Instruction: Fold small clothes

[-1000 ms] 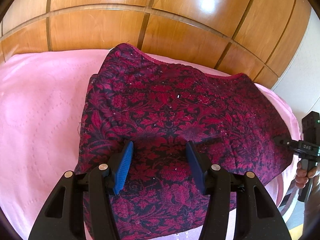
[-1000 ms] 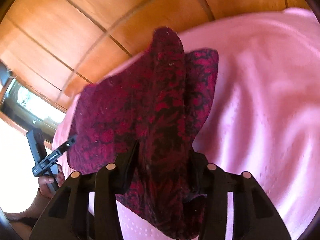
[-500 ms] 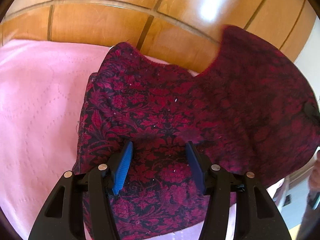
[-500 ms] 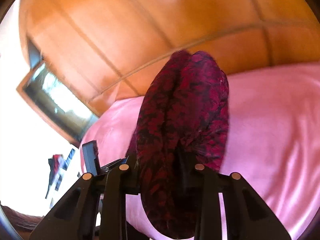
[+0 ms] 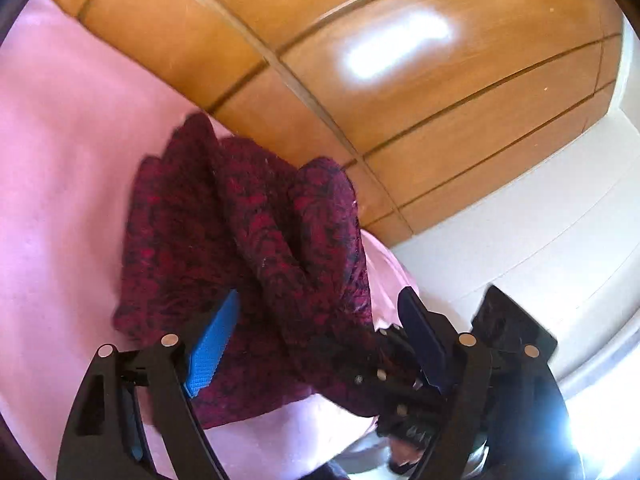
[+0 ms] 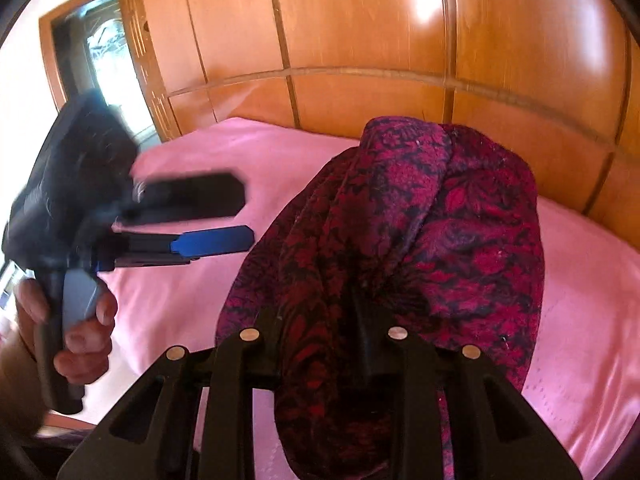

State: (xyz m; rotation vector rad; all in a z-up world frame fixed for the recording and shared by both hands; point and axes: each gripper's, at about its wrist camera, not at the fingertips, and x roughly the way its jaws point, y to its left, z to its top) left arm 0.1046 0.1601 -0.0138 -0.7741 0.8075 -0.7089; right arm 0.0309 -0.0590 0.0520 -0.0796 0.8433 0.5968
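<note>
A dark red floral garment (image 5: 240, 248) lies bunched on the pink bedsheet (image 5: 60, 160). My left gripper (image 5: 316, 320) is open with blue pads, hovering over the garment's near edge without holding it. My right gripper (image 6: 320, 312) is shut on a fold of the garment (image 6: 420, 232), which drapes up and over its fingers. The right gripper also shows in the left wrist view (image 5: 384, 368), low at the right, with cloth in it. The left gripper shows in the right wrist view (image 6: 236, 216) at the left, open, held by a hand.
A wooden panelled headboard (image 6: 380, 40) runs behind the bed. A white wall (image 5: 520, 220) stands at the right of the bed, and a dark window or mirror (image 6: 100, 52) at the far left. The pink sheet (image 6: 240, 152) spreads around the garment.
My right gripper has carried its fold of the garment across and over toward the left gripper, so the spread cloth is now bunched. My left gripper has tilted and lifted back from the cloth.
</note>
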